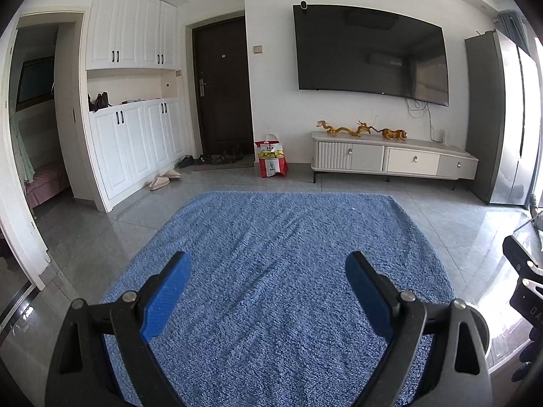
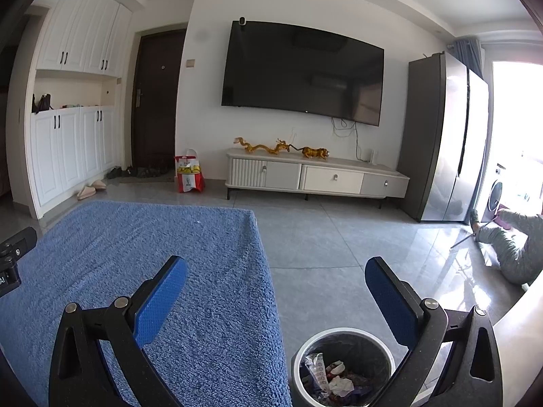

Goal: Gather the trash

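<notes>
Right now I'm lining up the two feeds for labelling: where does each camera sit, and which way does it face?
Left wrist view: on the left gripper, tilted down over the blue cloth toward the TV; its own open blue fingers show, and the right gripper's edge.
Right wrist view: on the right gripper, same heading, further right, above the bin of trash; its open fingers show.
Shared: cloth, TV, TV cabinet, door, KFC bag.

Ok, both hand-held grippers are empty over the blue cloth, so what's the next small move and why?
Probably end the task and hold both still: the blue cloth shows no litter, and wrappers already lie in the trash bin below the open right hand-held gripper.
</notes>
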`<act>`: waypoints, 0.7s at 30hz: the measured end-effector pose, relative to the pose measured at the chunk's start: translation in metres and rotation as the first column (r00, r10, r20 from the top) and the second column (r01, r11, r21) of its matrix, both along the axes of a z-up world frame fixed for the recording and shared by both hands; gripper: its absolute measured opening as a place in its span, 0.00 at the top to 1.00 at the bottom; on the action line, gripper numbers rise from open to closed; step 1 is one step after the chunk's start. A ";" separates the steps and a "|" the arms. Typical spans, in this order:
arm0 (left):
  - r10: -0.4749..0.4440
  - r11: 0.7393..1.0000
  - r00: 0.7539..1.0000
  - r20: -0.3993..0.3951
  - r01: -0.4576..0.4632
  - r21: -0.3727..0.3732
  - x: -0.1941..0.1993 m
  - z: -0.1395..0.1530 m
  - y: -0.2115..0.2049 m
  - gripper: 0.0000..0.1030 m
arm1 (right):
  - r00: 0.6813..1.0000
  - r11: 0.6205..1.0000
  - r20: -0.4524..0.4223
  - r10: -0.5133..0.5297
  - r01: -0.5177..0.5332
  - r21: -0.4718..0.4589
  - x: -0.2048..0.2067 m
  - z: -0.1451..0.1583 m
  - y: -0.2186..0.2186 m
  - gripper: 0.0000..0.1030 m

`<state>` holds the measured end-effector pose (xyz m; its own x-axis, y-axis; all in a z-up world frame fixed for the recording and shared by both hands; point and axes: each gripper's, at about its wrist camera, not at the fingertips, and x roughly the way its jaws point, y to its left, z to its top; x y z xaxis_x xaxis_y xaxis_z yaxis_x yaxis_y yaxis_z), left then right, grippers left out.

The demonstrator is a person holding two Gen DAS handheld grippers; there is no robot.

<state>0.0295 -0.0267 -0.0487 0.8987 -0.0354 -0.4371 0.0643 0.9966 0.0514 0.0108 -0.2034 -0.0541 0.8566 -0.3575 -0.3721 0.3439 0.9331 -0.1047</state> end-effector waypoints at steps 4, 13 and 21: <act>0.001 1.000 1.000 -0.004 -0.001 -0.003 0.001 -0.001 0.000 0.10 | 1.000 1.000 -0.004 0.002 -0.002 0.000 0.001 -0.002 -0.001 0.00; -0.006 1.000 1.000 -0.019 0.006 -0.004 0.003 -0.005 -0.001 0.10 | 1.000 1.000 -0.011 -0.001 0.001 0.005 0.001 -0.004 -0.007 0.00; -0.007 1.000 1.000 -0.029 0.007 -0.016 0.005 -0.006 0.000 0.10 | 1.000 1.000 -0.012 -0.001 0.001 0.005 0.002 -0.005 -0.008 0.00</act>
